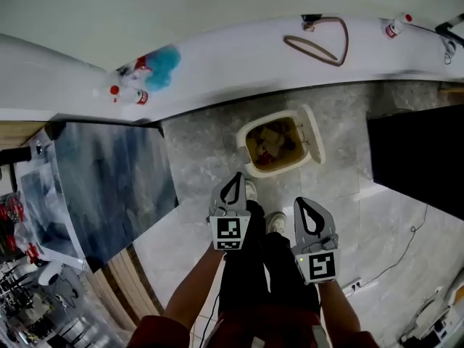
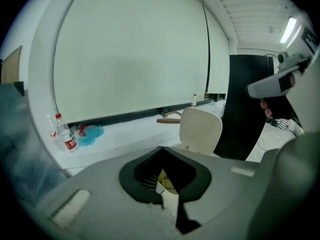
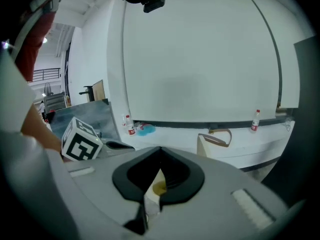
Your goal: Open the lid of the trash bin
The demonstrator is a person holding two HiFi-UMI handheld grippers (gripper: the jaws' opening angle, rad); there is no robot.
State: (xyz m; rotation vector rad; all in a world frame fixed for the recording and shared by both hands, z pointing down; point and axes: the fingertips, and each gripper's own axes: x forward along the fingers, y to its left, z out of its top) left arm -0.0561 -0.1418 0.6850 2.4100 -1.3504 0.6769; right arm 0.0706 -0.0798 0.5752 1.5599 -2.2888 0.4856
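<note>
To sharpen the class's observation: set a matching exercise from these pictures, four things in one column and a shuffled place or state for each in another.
Column A
1. lid
2. trash bin
3. blue cloth
4. left gripper

Column B
a. on the white ledge by the bottles
b. fingers together, holding nothing
c. tipped up, open
d. on the grey floor, rubbish inside

Pairs: 1-c, 2-d, 3-a, 4-b

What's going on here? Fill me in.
A person stands over a trash bin on the floor, with a gripper in each hand. The bin's lid is already tipped back, and rubbish shows inside. The left gripper and right gripper are both shut, held out in front and gripping nothing.
</note>
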